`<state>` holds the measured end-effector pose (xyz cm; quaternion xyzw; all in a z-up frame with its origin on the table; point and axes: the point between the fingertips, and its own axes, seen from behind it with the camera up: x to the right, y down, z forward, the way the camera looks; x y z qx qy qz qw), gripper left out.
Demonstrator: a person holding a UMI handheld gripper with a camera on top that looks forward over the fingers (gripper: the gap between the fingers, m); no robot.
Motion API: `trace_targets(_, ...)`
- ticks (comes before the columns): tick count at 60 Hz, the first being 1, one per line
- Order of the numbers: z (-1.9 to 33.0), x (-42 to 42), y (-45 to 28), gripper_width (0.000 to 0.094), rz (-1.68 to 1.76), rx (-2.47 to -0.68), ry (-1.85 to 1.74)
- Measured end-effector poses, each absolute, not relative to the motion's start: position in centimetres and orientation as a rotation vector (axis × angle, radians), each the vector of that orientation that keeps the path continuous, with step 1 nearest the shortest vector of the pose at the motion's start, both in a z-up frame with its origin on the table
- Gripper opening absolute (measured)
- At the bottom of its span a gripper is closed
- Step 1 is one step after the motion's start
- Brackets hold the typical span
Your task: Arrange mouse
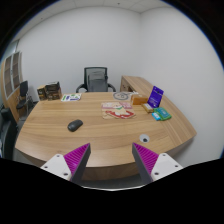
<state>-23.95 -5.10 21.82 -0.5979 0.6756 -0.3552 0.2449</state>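
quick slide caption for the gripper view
Open fingers hover over a wooden table, with the black mouse lying beyond them and a laptop farther off.

Wooden table (60,140): mouse (75,125), papers (117,110), laptop (155,98).

My gripper (111,160) has white fingers with purple pads (76,157) marked by fine stripes. The table (60,140) is light brown wood grain. The mouse (75,125) on it is black. The laptop (156,98) screen glows purple and blue. Papers (117,110) show red and white. The chair (96,79) is black, the walls (80,45) white.
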Motion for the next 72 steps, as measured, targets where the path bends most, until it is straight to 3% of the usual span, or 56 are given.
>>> trace_targets(16, 19.4, -22.9, -3.9, 0.0867, -0.964, -1.639, 1.852)
trace_targets(55, 11.9, -17.2, 10.5, 0.0867, -0.758, -1.752, 1.743)
trace_targets(72, 8.4, -12.7, 13.2, 0.0869, -0.744, -1.778, 1.739)
